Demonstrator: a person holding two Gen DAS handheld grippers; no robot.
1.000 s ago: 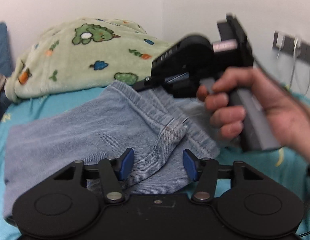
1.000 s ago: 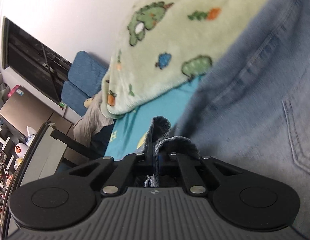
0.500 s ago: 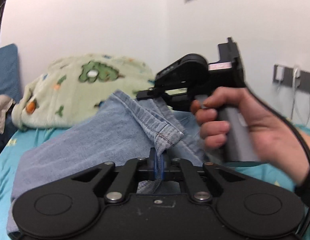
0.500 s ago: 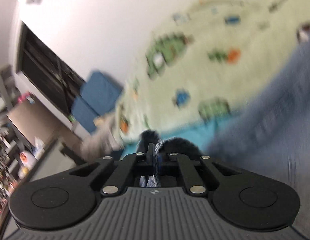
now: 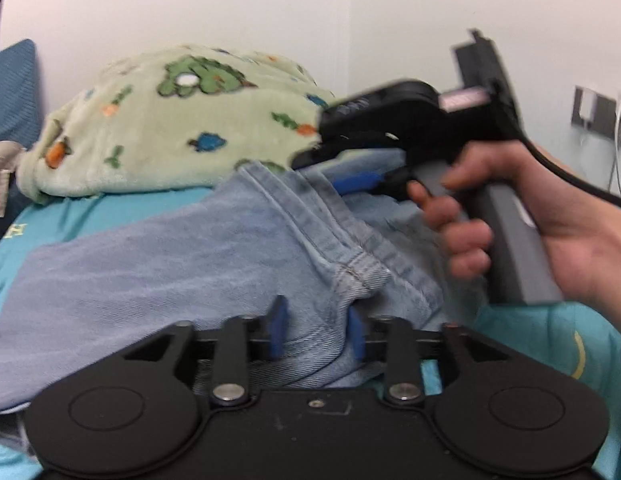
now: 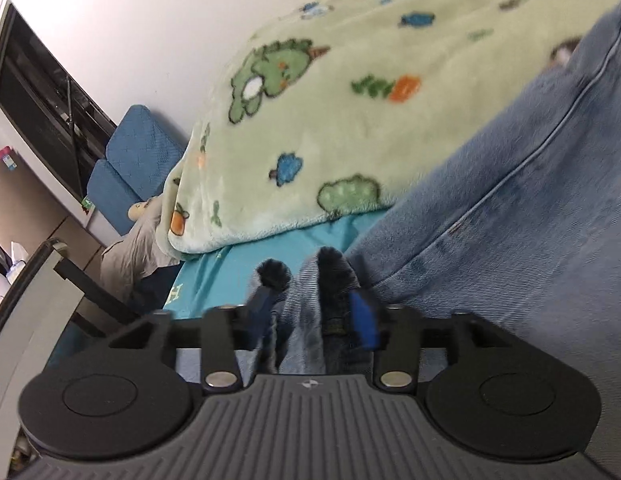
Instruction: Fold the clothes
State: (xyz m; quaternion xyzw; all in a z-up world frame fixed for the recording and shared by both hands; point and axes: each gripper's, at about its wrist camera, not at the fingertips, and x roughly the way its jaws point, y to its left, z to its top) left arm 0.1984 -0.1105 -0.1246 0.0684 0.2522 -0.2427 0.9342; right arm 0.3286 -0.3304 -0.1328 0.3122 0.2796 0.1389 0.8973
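Light blue jeans (image 5: 170,264) lie folded over on the teal bed sheet (image 5: 90,208). My left gripper (image 5: 317,332) is at their near edge; its jaws are opening and a hump of denim sits loosely between the blue pads. A hand (image 5: 510,208) holds the other gripper over the far side of the jeans. In the right wrist view my right gripper (image 6: 310,314) has its jaws opening too, with a bunched fold of the jeans (image 6: 530,220) standing slack between the pads.
A green fleece blanket (image 5: 182,132) with cartoon prints is heaped at the head of the bed, just behind the jeans. A blue cushion (image 6: 130,152) and grey cloth (image 6: 126,256) lie at the bed's left end. Wall sockets (image 5: 594,116) are at the right.
Half a second ago both grippers were shut on folds of denim held up off the bed. Now both pairs of pads stand apart and the jeans have sunk back onto the sheet.
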